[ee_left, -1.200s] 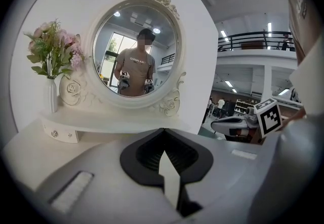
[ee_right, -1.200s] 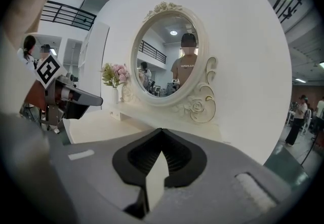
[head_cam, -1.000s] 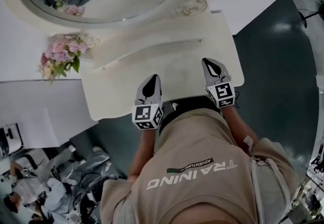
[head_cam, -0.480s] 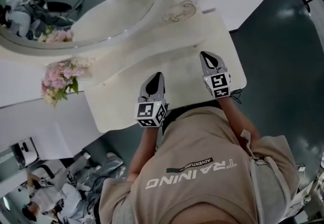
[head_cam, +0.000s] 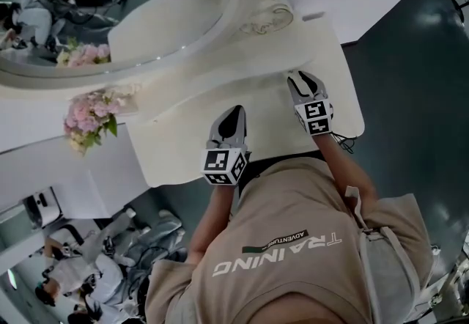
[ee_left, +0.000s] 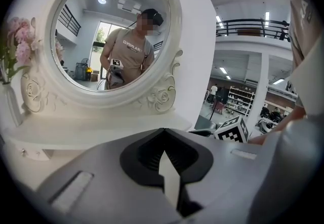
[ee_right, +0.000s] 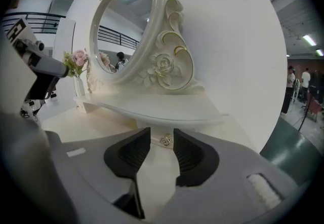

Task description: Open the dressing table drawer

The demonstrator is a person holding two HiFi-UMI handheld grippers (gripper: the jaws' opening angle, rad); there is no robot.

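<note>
**Right tongs lined up on drawer knob; drawer not yet opened**

Finding 1, position of the work. The drawer sits closed under the raised shelf at the back of the dressing table surface, below the mirror. Its small metal knob faces the person.

Finding 2, right tongs. The jaws have just been opening and now stand apart, one to each side of the knob. The knob shows in the gap, straight ahead, at or just beyond the tips. Neither pad presses on it, so nothing is held.

Finding 3, left tongs. The jaws are together at the tips with nothing between them. They point at the mirror frame, well to the left of the knob.

Finding 4, governing relation. The drawer front runs side to side along the shelf edge, so the pull is judged to be toward the person. The right tongs are the nearer and need only a short advance before closing.

Finding 5, differences between views. Only the right gripper view shows the knob. From above, the head view shows both tongs over the surface, the right tongs further forward than the left tongs, but the drawer front cannot be made out under the shelf. The left gripper view shows the person's reflection and, at its left edge, the flowers.
</note>
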